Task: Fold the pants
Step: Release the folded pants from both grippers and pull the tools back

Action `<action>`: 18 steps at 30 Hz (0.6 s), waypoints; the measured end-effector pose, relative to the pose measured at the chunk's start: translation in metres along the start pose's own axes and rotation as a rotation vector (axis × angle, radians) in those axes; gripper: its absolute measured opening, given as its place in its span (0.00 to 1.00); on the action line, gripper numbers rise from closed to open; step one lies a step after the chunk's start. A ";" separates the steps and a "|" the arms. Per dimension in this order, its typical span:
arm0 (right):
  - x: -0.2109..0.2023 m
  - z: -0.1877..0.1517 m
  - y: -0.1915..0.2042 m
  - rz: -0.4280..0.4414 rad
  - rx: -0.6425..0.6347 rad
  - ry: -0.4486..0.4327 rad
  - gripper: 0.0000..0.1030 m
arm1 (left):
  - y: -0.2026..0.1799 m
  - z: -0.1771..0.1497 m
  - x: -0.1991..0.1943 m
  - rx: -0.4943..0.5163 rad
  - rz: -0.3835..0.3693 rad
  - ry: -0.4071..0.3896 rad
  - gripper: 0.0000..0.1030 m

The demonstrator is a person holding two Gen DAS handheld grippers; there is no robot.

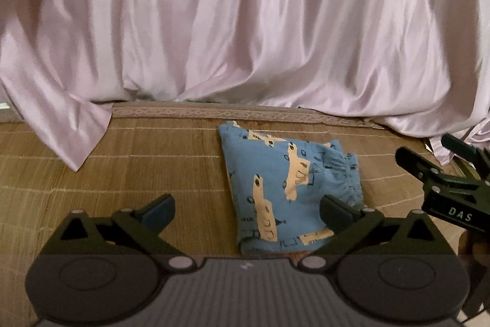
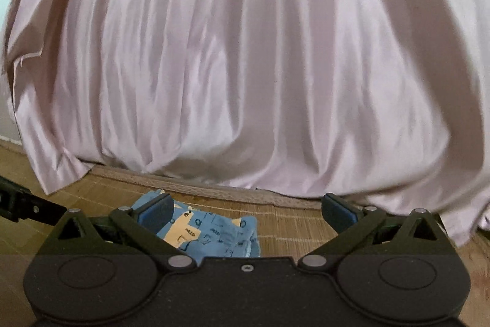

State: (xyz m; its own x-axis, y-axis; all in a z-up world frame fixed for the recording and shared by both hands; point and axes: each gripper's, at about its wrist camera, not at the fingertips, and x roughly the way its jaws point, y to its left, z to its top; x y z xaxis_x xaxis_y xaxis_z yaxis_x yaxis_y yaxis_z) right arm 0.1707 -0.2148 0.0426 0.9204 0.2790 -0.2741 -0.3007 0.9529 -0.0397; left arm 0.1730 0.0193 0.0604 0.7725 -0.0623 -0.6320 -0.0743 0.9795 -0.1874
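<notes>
Neatly squared, soft printed blue pants (image 1: 284,192) lie on ribbed woven mat (image 1: 122,173).

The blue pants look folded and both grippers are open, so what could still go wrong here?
The folded pants lie loose on the woven mat, their gathered waistband edge sticking out unevenly; a brush from the open left gripper or right gripper could undo them. The pink drape hangs close behind and could snag.

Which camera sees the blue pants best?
The left wrist view: the folded blue pants lie almost fully visible on the woven mat. In the right wrist view the gripper's body hides much of them, leaving only part showing.
</notes>
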 end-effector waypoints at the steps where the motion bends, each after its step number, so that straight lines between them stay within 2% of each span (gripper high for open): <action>1: -0.007 -0.001 0.000 -0.005 0.013 -0.005 0.99 | -0.001 -0.002 -0.004 0.001 0.002 -0.004 1.00; 8: -0.064 -0.015 0.006 -0.032 0.082 0.021 0.99 | -0.003 -0.023 -0.028 -0.015 0.038 -0.049 1.00; 12: -0.091 -0.031 0.009 -0.034 0.106 0.042 0.99 | -0.005 -0.042 -0.043 0.022 0.054 -0.058 1.00; 18: -0.104 -0.043 0.015 -0.014 0.061 0.065 0.99 | -0.009 -0.066 -0.058 0.054 0.070 -0.066 1.00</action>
State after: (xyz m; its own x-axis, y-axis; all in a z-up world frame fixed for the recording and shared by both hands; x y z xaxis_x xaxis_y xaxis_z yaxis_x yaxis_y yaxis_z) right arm 0.0594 -0.2343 0.0294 0.9057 0.2588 -0.3357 -0.2698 0.9628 0.0145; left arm 0.0870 0.0017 0.0491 0.8068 0.0179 -0.5906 -0.0968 0.9900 -0.1023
